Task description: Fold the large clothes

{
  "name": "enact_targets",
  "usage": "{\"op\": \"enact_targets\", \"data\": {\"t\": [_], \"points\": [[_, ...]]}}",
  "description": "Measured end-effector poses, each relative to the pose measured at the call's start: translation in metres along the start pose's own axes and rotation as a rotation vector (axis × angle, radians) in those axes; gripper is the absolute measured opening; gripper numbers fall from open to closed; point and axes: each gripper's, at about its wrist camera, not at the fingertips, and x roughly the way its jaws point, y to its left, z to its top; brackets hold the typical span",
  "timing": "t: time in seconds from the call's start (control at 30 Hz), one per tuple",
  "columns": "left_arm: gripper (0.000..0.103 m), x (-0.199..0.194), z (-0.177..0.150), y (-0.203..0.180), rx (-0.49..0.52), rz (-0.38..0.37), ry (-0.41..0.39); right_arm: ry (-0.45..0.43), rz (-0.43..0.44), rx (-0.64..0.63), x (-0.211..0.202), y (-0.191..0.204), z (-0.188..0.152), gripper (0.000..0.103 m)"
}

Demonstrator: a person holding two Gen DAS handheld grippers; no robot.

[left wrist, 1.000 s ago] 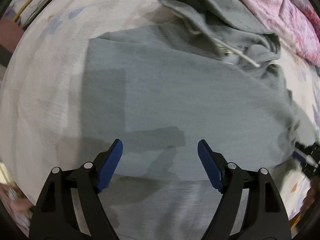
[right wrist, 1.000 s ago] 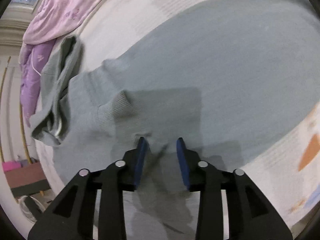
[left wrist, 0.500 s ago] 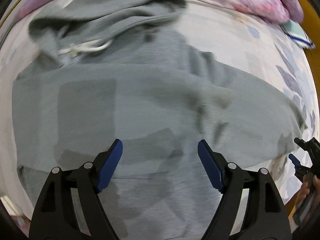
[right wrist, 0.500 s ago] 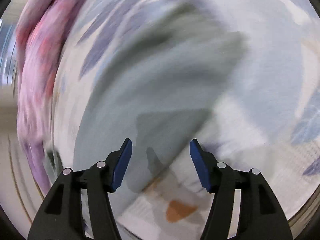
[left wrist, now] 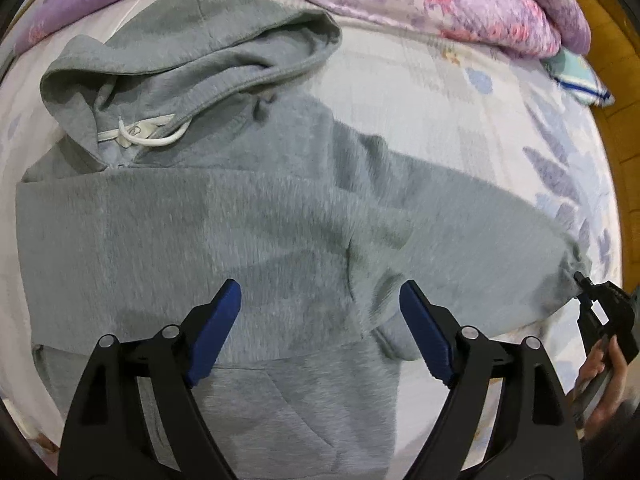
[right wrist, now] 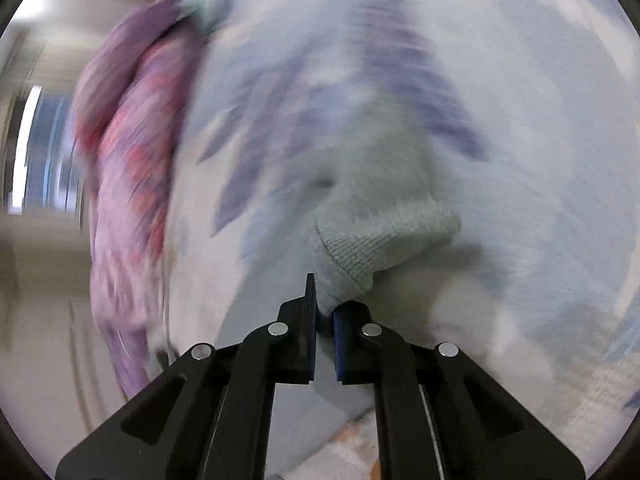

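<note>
A grey hoodie (left wrist: pixel 280 220) lies flat on the bed, hood (left wrist: pixel 192 52) at the top left with a white drawstring (left wrist: pixel 160 140). One sleeve lies folded across the chest. The other sleeve stretches out to the right, ending in a ribbed cuff (left wrist: pixel 572 268). My left gripper (left wrist: pixel 318 292) hovers above the hoodie's body, jaws opening wide, nothing between them. My right gripper (left wrist: pixel 584 280) sits at the far right, held by a hand (left wrist: pixel 600 368). In the right wrist view its jaws close on the cuff (right wrist: pixel 384 236), and the gripper (right wrist: pixel 323 304) pinches the cuff's edge.
A pink and purple quilt (left wrist: pixel 440 0) is bunched along the bed's far side. The pale patterned sheet (left wrist: pixel 460 100) shows around the hoodie. A teal striped cloth (left wrist: pixel 580 76) lies near the right edge, beside wood (left wrist: pixel 616 140). A white cord (left wrist: pixel 136 0) runs at the top left.
My left gripper has swung across the hoodie toward the hood and the outstretched sleeve. My right gripper left the folded sleeve, opened, travelled to the other sleeve's cuff and closed on it.
</note>
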Motion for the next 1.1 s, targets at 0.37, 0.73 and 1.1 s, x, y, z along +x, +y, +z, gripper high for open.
{"op": "enact_targets", "data": {"t": [0.37, 0.73, 1.1], "points": [[0.082, -0.048, 0.009, 0.086, -0.267, -0.122, -0.096, 0.382, 0.208, -0.647, 0.077, 0.209, -0.215, 0.006], [0.082, -0.023, -0.032, 0.154, -0.365, -0.097, -0.002, 0.569, 0.023, -0.649, 0.128, 0.182, -0.301, 0.047], [0.082, 0.013, -0.032, 0.041, -0.123, -0.118, 0.014, 0.317, -0.111, -0.557, 0.071, 0.144, -0.223, 0.058]]}}
